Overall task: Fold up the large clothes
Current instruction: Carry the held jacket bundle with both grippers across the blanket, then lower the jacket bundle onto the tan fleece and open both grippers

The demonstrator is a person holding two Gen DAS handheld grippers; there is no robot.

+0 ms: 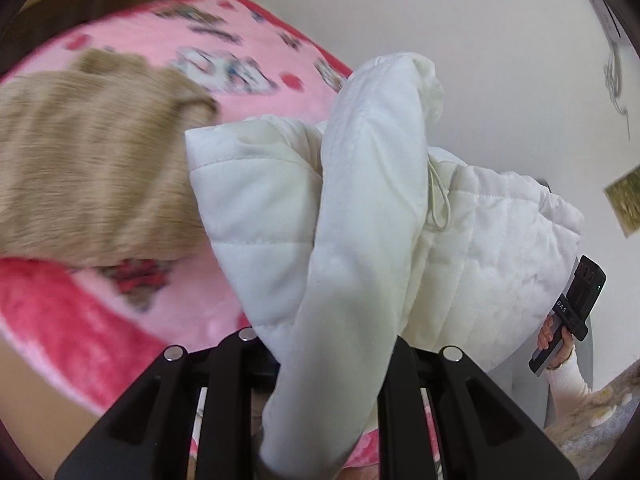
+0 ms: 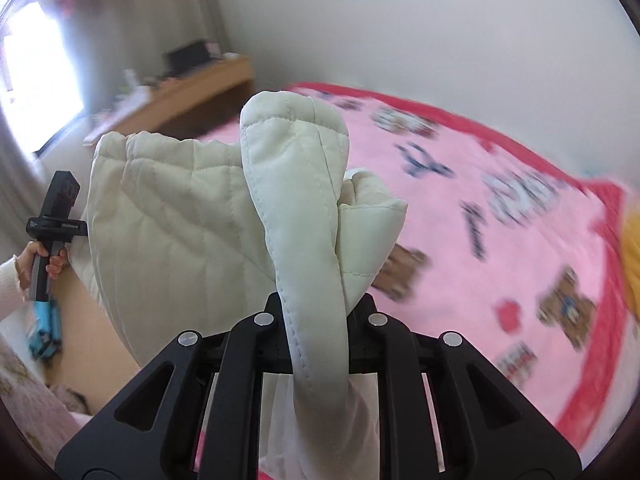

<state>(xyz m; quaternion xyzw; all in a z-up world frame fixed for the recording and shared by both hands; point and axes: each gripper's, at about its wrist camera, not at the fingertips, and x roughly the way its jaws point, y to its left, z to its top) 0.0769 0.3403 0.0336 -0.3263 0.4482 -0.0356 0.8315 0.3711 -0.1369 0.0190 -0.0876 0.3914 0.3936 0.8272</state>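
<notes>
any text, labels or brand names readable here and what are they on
"DAS": white letters on the black right gripper, seen from the left wrist view.
Small white label on the left gripper, in the right wrist view: too small to read.
Dark lettering printed on the pink blanket: too blurred to read.
White jacket: no text shows on it.

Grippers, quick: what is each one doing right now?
Left gripper: closed on the white quilted jacket.
Right gripper: closed on the same jacket's padded edge.
</notes>
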